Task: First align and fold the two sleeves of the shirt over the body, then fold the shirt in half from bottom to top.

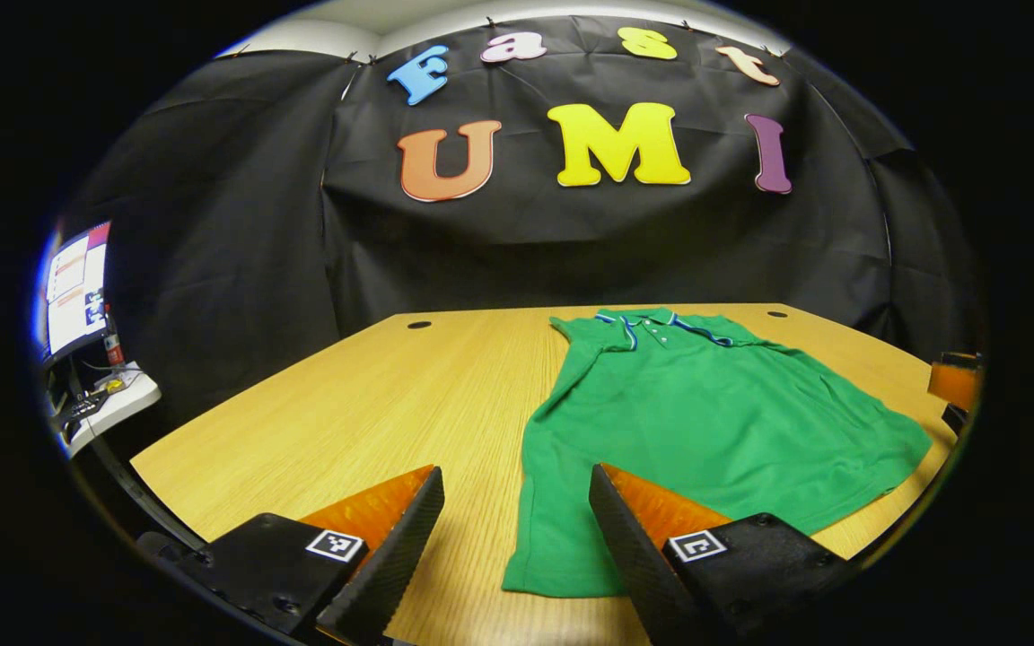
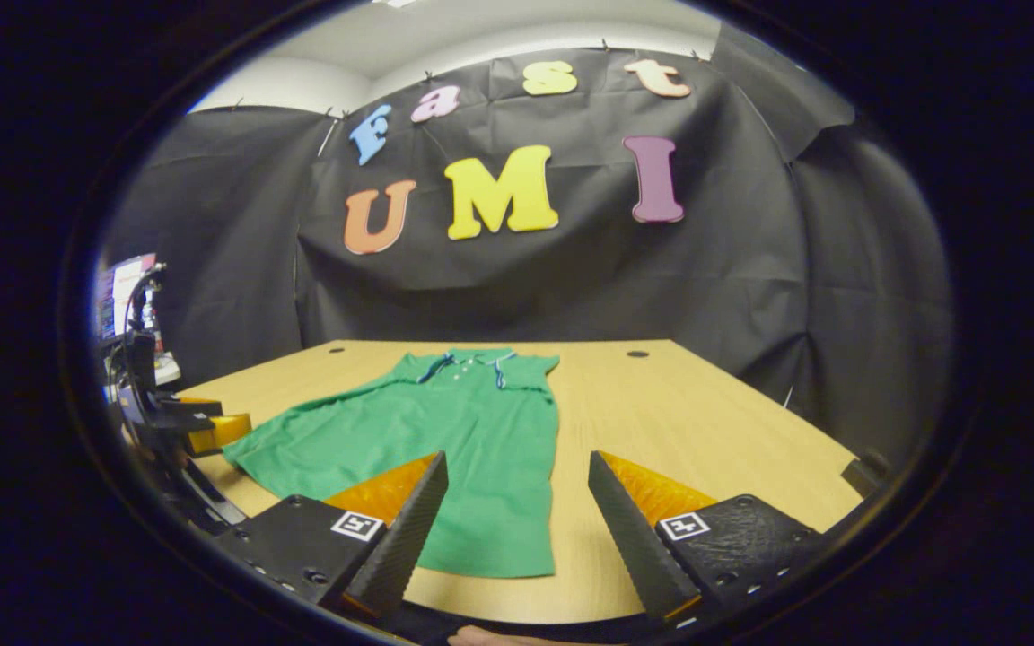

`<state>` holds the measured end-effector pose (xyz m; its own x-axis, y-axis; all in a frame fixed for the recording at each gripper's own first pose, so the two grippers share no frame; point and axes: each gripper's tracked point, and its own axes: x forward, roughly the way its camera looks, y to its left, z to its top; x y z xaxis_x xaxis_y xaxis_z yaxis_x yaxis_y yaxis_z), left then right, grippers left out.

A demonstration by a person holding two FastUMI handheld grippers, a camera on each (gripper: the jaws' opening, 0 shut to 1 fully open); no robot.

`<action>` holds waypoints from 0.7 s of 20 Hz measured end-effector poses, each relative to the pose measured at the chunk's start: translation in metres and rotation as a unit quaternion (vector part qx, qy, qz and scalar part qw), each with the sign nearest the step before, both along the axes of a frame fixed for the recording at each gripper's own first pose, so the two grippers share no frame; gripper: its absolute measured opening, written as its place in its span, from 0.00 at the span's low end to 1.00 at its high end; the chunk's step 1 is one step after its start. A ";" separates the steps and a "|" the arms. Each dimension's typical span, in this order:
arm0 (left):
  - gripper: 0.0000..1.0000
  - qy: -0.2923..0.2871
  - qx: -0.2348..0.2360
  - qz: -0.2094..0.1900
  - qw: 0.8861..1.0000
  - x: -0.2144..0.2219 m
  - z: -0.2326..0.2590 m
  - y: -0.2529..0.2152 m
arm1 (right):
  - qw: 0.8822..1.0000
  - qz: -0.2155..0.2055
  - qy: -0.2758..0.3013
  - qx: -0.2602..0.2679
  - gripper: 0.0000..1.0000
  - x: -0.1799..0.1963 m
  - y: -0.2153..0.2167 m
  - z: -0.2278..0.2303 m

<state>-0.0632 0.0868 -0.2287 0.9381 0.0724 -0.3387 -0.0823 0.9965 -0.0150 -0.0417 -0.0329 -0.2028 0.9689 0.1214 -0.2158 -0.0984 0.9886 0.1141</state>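
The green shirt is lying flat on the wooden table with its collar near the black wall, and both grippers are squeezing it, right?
Not quite. The green shirt does lie flat on the wooden table, collar toward the black wall, but nothing is squeezing it. In the left gripper view the left gripper is open with nothing between its fingers, and in the right gripper view the right gripper is open too.

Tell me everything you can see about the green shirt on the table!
The green shirt is a polo of soft-looking knit cloth, with a collar trimmed in blue and white and small buttons below it. It lies spread flat on the wooden table, collar toward the black wall, hem toward the cameras, with gentle wrinkles. Nothing is folded in half yet. Both hand-held grippers, left and right, hover open near the hem without touching it.
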 end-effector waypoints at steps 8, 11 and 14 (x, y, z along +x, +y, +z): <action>1.00 0.030 -0.023 -0.015 0.999 -0.003 -0.022 -0.016 | 0.996 -0.014 0.087 0.028 0.96 0.000 0.000 -0.052; 1.00 0.034 -0.025 0.004 0.999 -0.002 -0.024 -0.006 | 0.997 -0.015 0.075 -0.012 0.97 0.002 0.007 -0.049; 0.65 0.046 -0.020 0.025 0.998 0.000 -0.026 0.000 | 0.997 -0.018 0.076 -0.005 0.92 -0.002 0.012 -0.054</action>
<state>-0.0631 0.0868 -0.2551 0.8980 0.1039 -0.4276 -0.1356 0.9898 -0.0444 -0.0436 -0.0214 -0.2569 0.9282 0.0848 -0.3622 -0.0458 0.9923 0.1150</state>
